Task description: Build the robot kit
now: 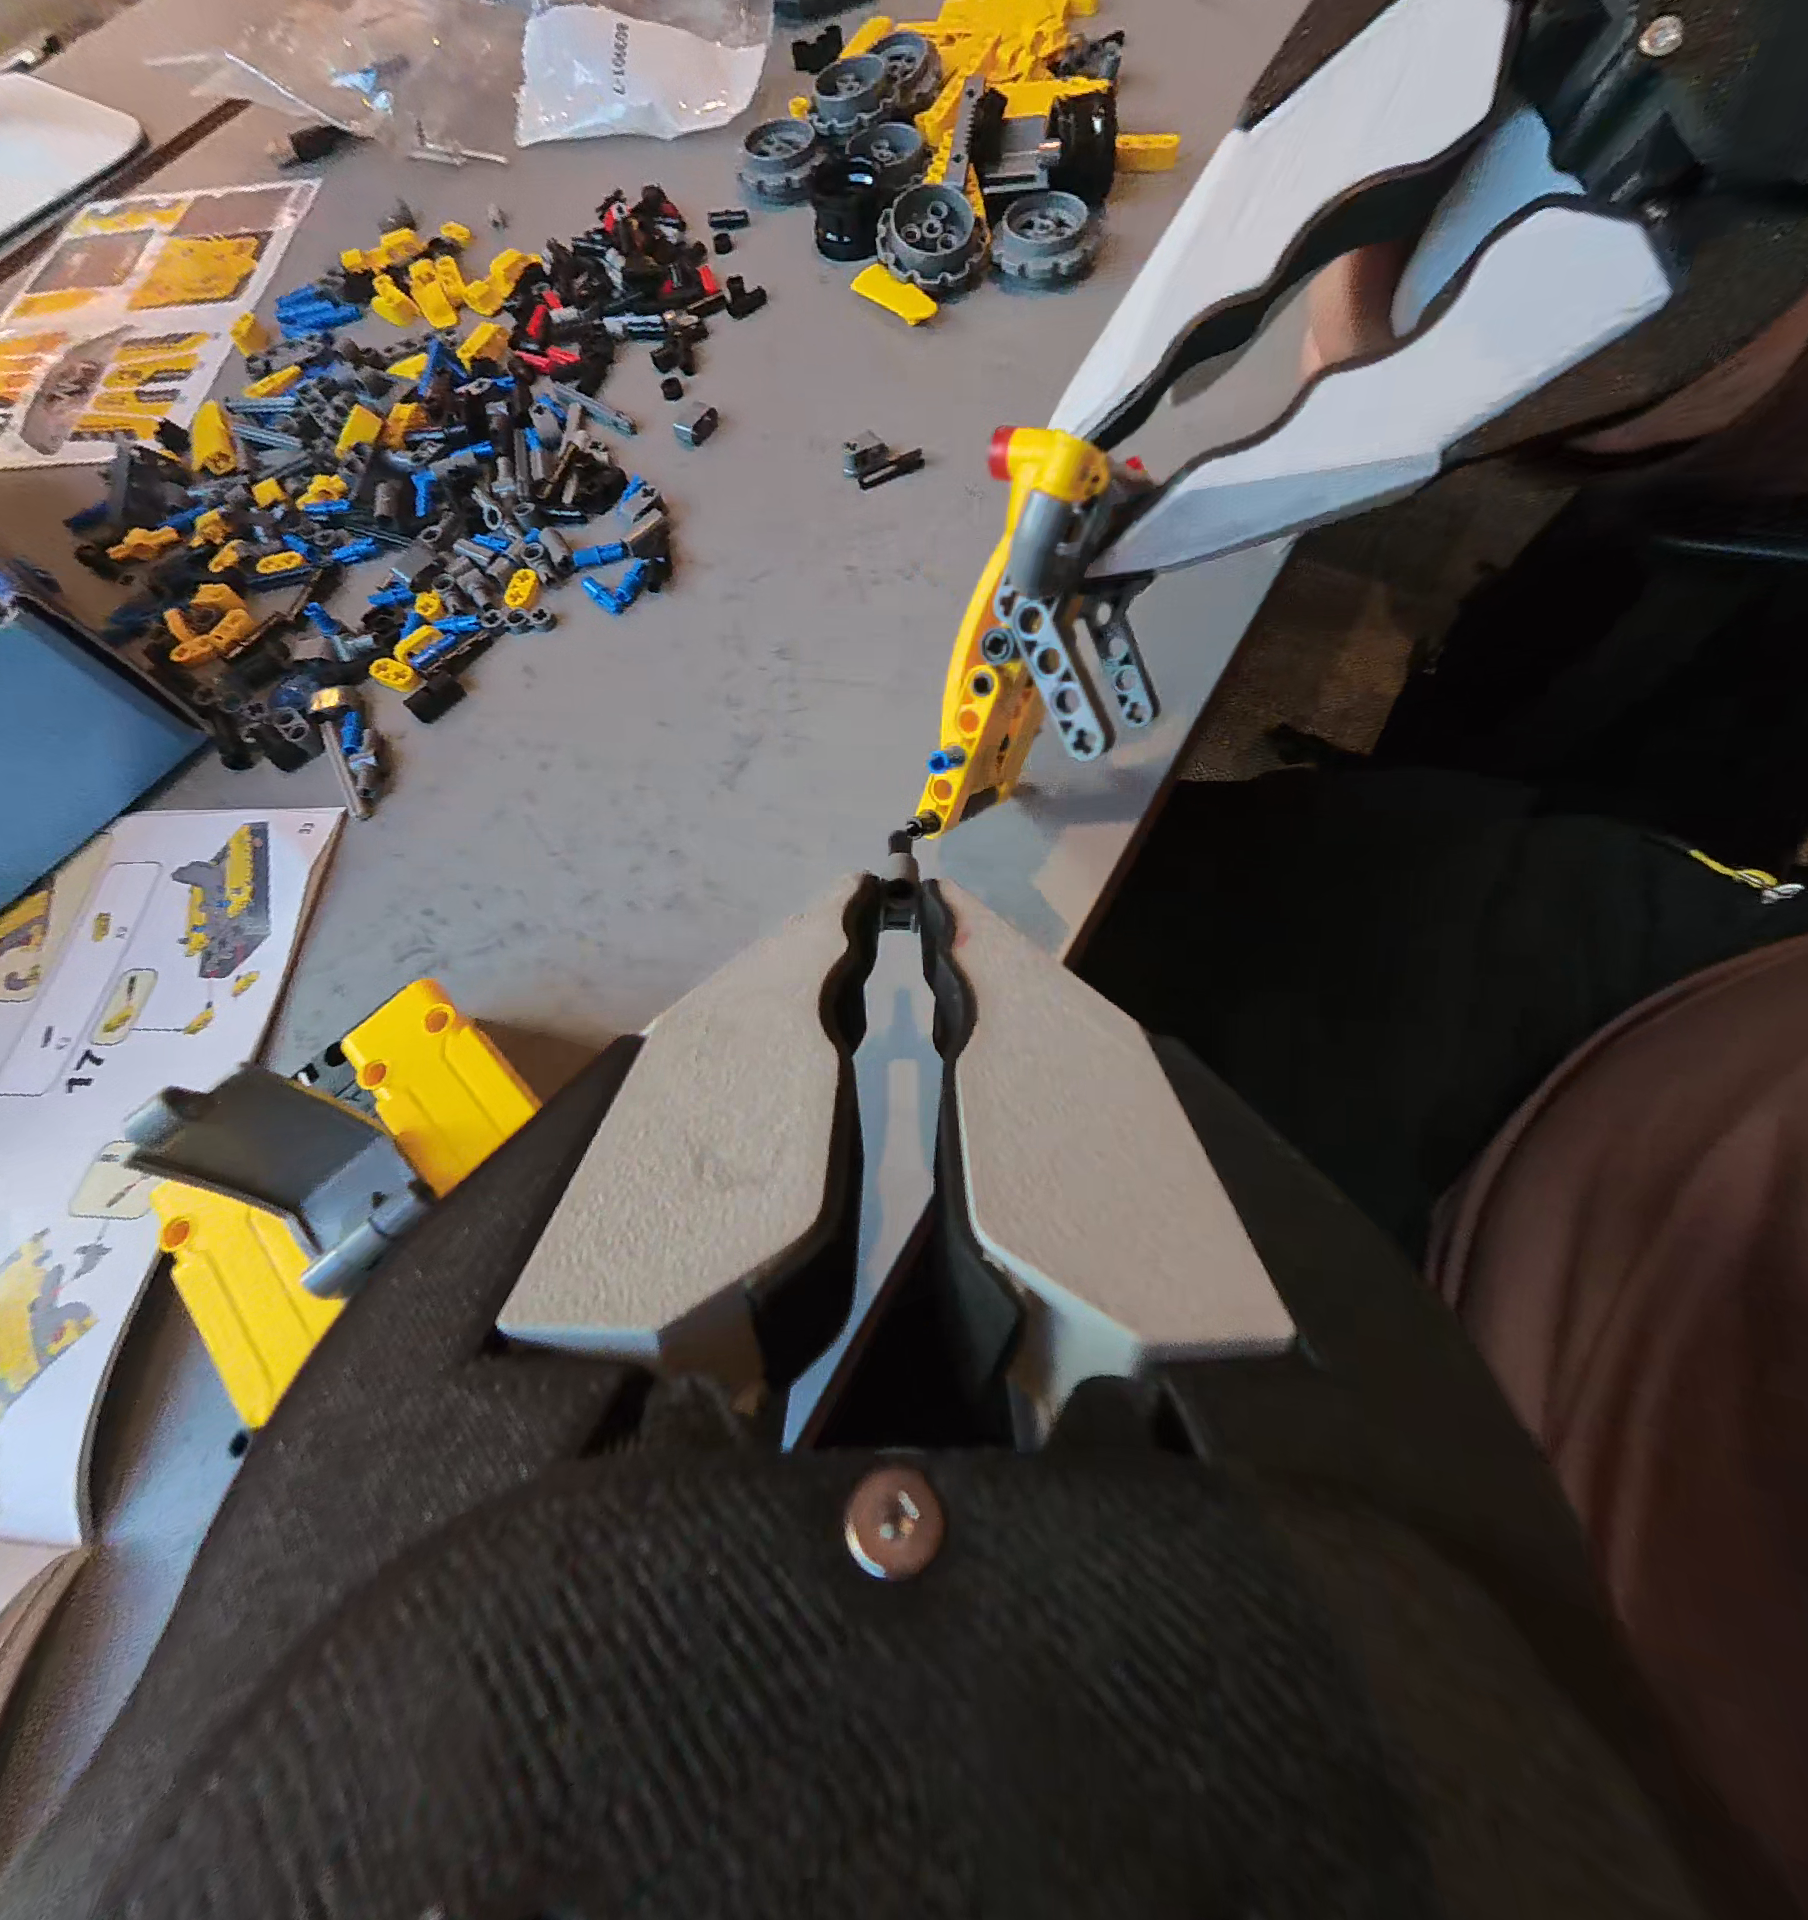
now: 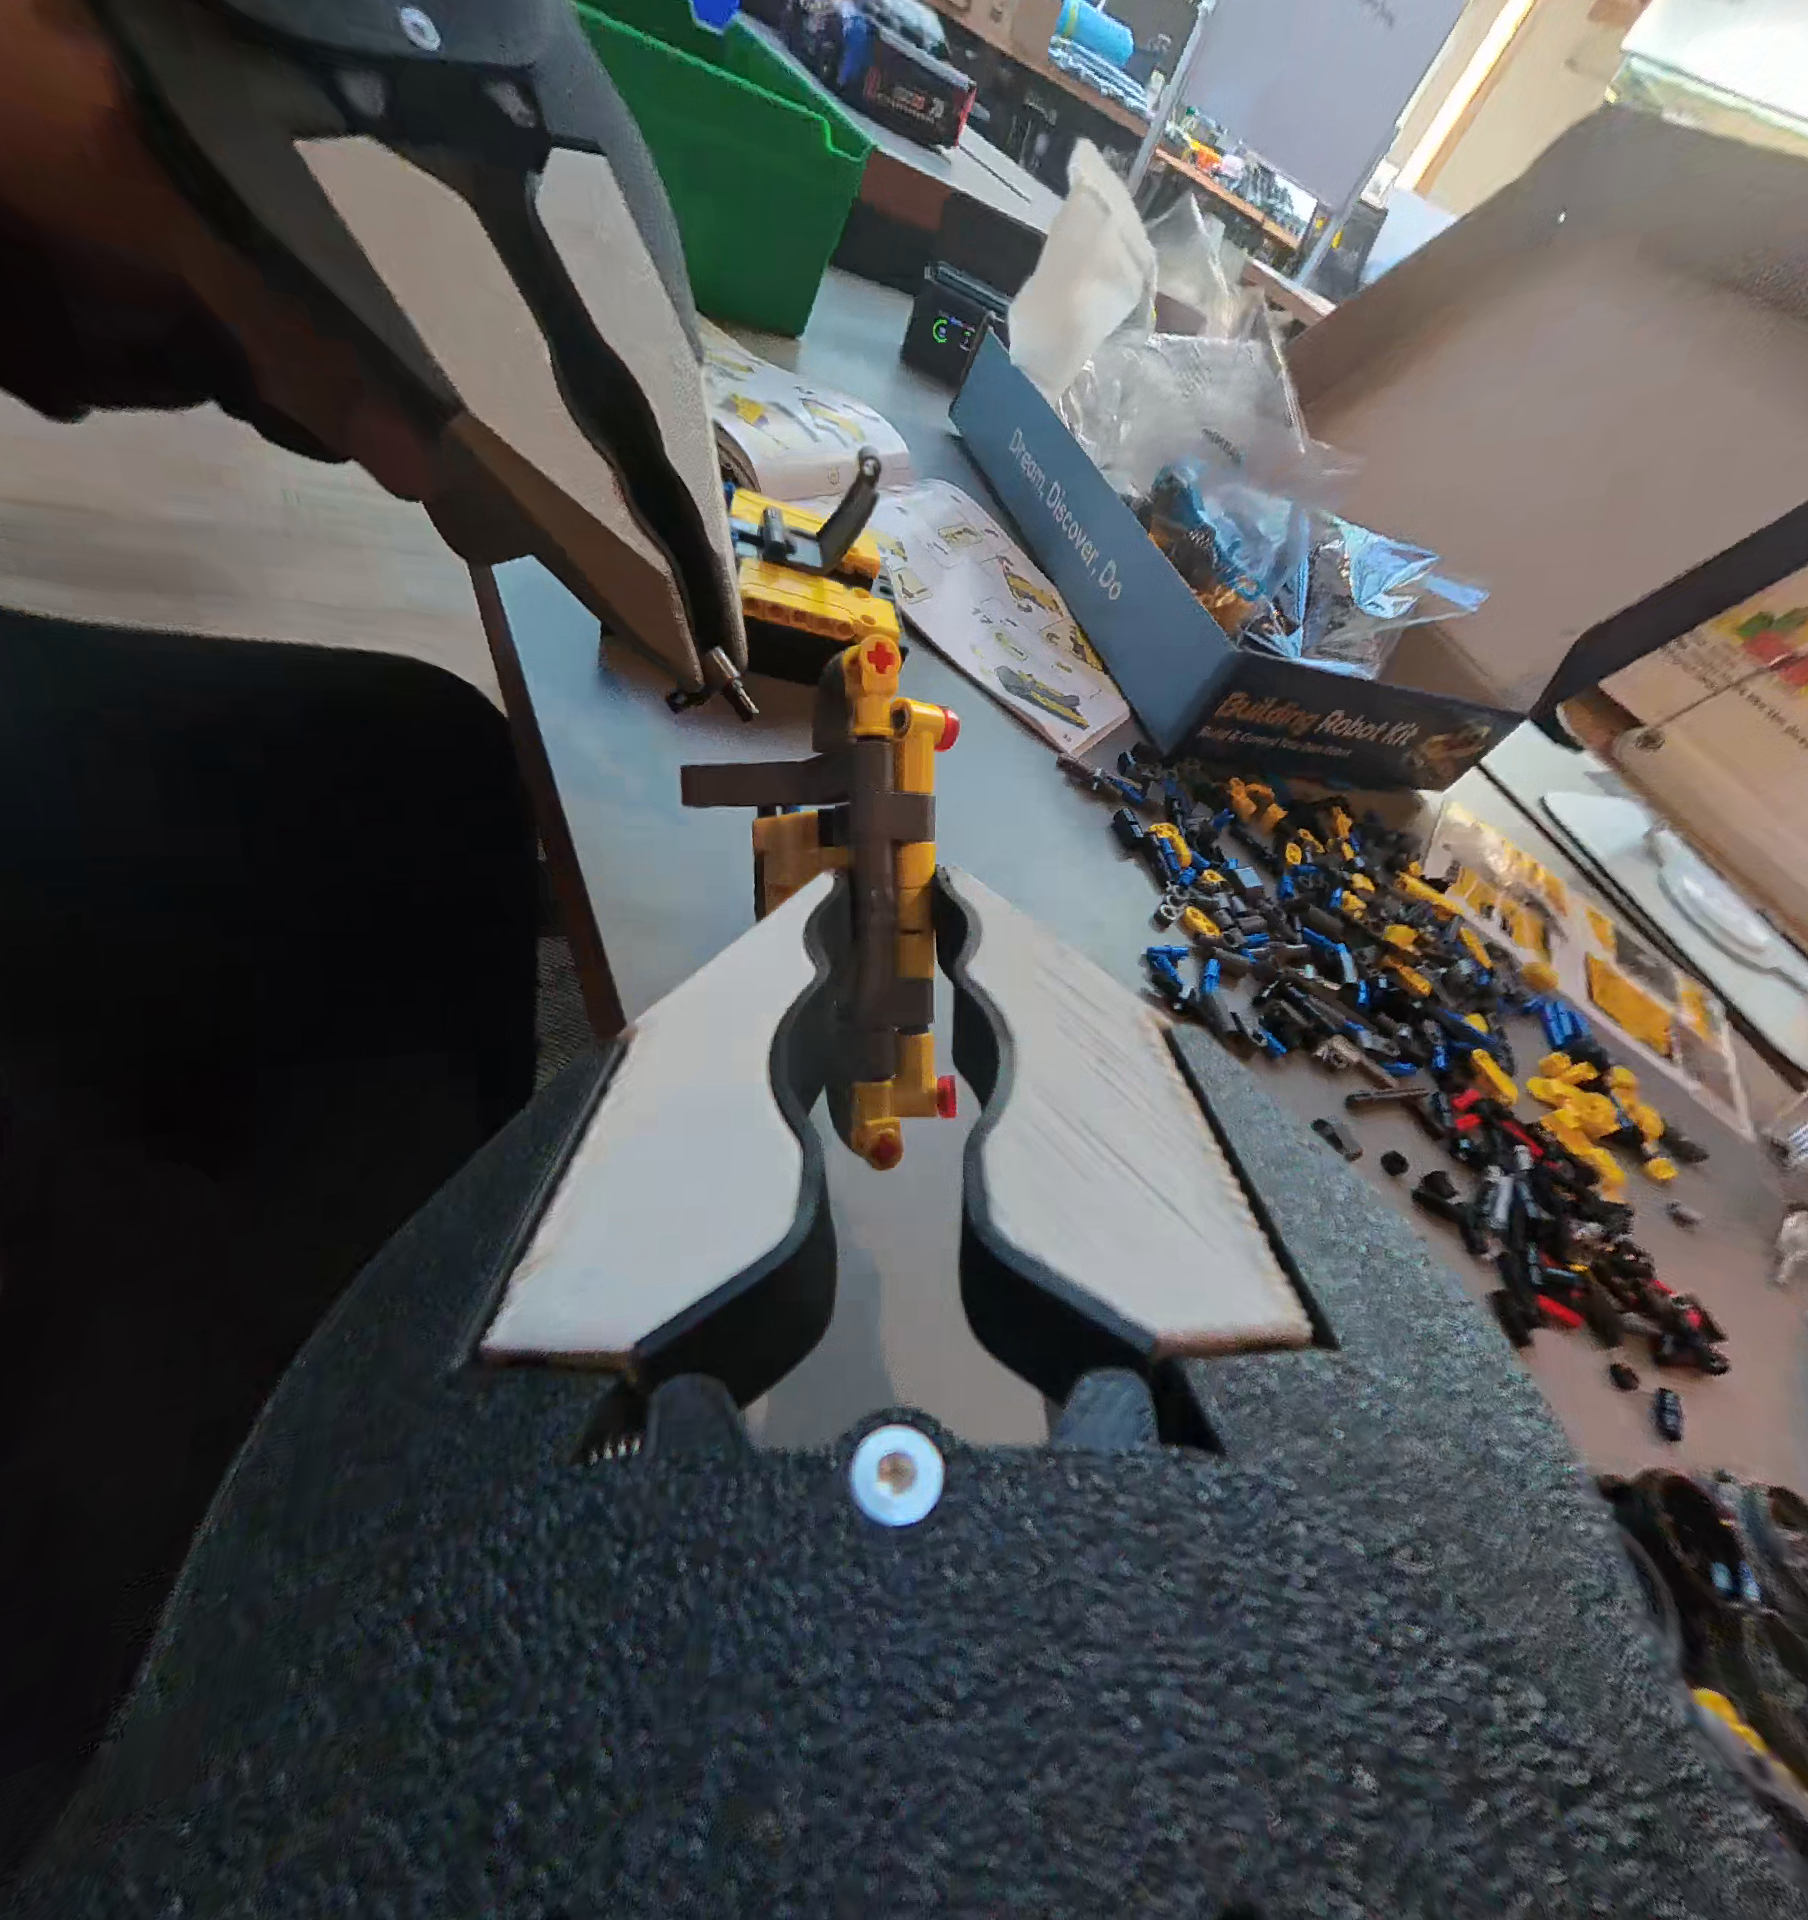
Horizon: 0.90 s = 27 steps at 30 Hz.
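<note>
My left gripper (image 1: 898, 891) is shut on a small dark grey pin (image 1: 898, 871) that sticks out past its tips, just short of the lower end of a yellow and grey brick assembly (image 1: 1025, 644). My right gripper (image 2: 884, 894) is shut on that assembly (image 2: 884, 914) and holds it above the grey table (image 1: 671, 769) near its edge. In the left wrist view the right gripper (image 1: 1118, 499) comes in from the upper right. In the right wrist view the left gripper (image 2: 718, 681) comes in from the upper left with the pin at its tips.
A heap of loose small bricks (image 1: 391, 499) and grey wheels (image 1: 921, 187) lie on the table. An instruction booklet (image 1: 79, 1091), a yellow and grey partial build (image 1: 339, 1164), an open kit box (image 2: 1295, 582), plastic bags and a green bin (image 2: 744, 177) stand around. About 8 centimeters separates my left fingertips from my right.
</note>
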Each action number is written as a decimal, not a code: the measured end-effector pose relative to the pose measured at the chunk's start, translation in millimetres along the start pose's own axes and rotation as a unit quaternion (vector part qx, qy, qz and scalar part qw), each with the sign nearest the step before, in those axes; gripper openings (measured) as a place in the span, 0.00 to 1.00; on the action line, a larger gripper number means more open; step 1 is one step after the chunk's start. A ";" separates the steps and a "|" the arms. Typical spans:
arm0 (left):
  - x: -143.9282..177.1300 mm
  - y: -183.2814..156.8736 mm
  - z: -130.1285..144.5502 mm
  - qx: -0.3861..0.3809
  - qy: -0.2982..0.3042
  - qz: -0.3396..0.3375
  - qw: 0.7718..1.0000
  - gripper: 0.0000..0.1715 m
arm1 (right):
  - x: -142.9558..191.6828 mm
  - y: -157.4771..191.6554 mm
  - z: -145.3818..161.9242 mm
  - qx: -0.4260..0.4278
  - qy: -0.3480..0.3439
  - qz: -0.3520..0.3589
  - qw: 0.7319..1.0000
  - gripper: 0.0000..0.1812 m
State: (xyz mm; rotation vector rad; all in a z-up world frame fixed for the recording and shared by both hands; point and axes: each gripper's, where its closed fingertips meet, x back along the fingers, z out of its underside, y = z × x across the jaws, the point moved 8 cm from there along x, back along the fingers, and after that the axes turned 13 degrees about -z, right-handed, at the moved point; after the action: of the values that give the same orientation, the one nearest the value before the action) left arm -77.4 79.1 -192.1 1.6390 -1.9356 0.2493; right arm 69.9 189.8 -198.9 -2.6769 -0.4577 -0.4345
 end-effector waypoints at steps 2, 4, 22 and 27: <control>0.6 -5.6 2.0 -0.003 0.002 0.011 1.000 0.03 | 1.7 8.1 0.3 0.052 0.018 0.007 0.998 0.06; 1.8 -9.7 4.0 -0.005 0.002 0.016 1.000 0.03 | 2.6 13.2 5.9 0.077 0.042 0.012 0.996 0.06; 11.6 -5.3 12.2 0.016 -0.030 -0.025 0.999 0.03 | -31.2 -4.3 1.5 0.189 0.157 0.099 0.964 0.07; 10.8 -11.2 20.6 0.019 -0.030 -0.011 0.999 0.03 | -9.4 13.1 25.9 0.294 0.203 0.100 0.929 0.06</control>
State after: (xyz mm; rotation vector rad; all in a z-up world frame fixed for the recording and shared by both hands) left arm -74.0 57.3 -205.5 1.7102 -1.9658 0.2328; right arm 72.3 186.9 -229.3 -1.9603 -0.1510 -0.6501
